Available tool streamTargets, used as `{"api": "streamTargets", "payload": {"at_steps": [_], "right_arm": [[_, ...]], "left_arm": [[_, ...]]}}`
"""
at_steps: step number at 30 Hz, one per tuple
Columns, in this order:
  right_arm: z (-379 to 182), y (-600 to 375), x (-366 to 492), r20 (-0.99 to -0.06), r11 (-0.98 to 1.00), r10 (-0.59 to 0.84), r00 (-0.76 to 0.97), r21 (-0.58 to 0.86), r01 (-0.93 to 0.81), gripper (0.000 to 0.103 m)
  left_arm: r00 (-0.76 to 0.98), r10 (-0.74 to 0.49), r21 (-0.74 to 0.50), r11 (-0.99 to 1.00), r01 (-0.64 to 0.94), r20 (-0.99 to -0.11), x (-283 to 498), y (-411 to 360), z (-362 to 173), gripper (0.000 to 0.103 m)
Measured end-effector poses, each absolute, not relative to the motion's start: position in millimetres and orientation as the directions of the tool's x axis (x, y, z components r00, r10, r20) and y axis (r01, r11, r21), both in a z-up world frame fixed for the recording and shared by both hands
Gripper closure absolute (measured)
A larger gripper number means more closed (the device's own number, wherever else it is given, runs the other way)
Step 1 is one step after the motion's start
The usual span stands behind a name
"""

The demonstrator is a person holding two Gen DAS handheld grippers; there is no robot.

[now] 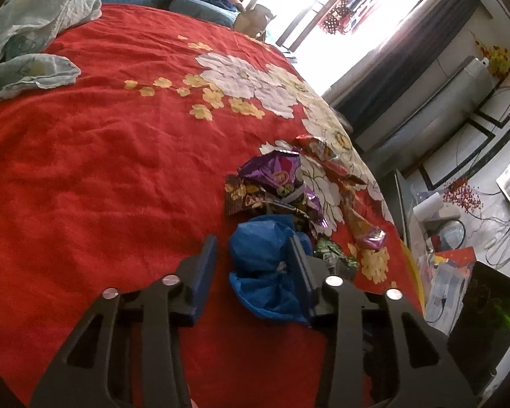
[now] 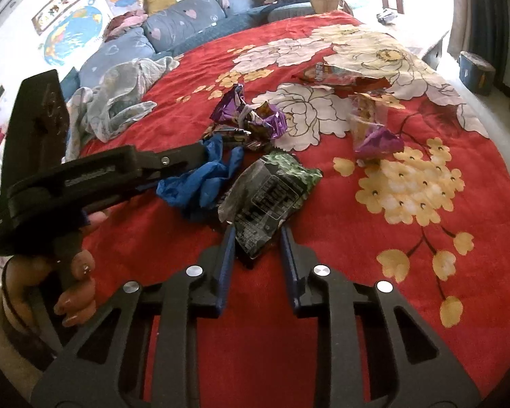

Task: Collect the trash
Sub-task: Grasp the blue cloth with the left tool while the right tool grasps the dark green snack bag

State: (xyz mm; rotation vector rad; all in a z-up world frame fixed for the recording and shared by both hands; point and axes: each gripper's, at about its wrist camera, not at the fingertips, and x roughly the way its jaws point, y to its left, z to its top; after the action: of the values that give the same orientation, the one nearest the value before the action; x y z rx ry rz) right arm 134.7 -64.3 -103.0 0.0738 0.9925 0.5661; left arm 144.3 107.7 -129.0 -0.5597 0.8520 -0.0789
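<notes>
A crumpled blue plastic bag [image 1: 265,265] lies on the red flowered bedspread [image 1: 102,187]. My left gripper [image 1: 253,255] is open, with the bag between its fingers and against the right finger; it also shows in the right wrist view [image 2: 217,149] with the bag [image 2: 200,183]. A green and black snack wrapper [image 2: 268,197] lies between the open fingers of my right gripper [image 2: 256,238]. Purple wrappers [image 2: 251,119] [image 1: 282,176] and an orange packet [image 2: 340,74] lie farther on.
A pale cloth [image 2: 119,105] lies crumpled at the far left of the bed. Blue-grey pillows [image 2: 180,20] line the headboard side. The bed's right edge [image 1: 404,238] drops to a cluttered floor with boxes and cables.
</notes>
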Motion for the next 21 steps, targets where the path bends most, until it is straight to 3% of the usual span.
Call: {"api": "streamTargets", "payload": {"at_steps": [6,21], "right_arm": [[-100,-72,127,-0.768,0.854,0.482,0.422,0.303,-0.423,0.085],[-81,-95,114,-0.746,0.865,0.469,0.474,0.278,-0.417,0.085]], "left_arm": [[0.65,-0.311,-0.497,0.859,-0.12,-0.694,145,97,-131,0.081],[0.673,-0.319,-0.467,0.883,-0.045,-0.668,134,76,-108,0.087]]}}
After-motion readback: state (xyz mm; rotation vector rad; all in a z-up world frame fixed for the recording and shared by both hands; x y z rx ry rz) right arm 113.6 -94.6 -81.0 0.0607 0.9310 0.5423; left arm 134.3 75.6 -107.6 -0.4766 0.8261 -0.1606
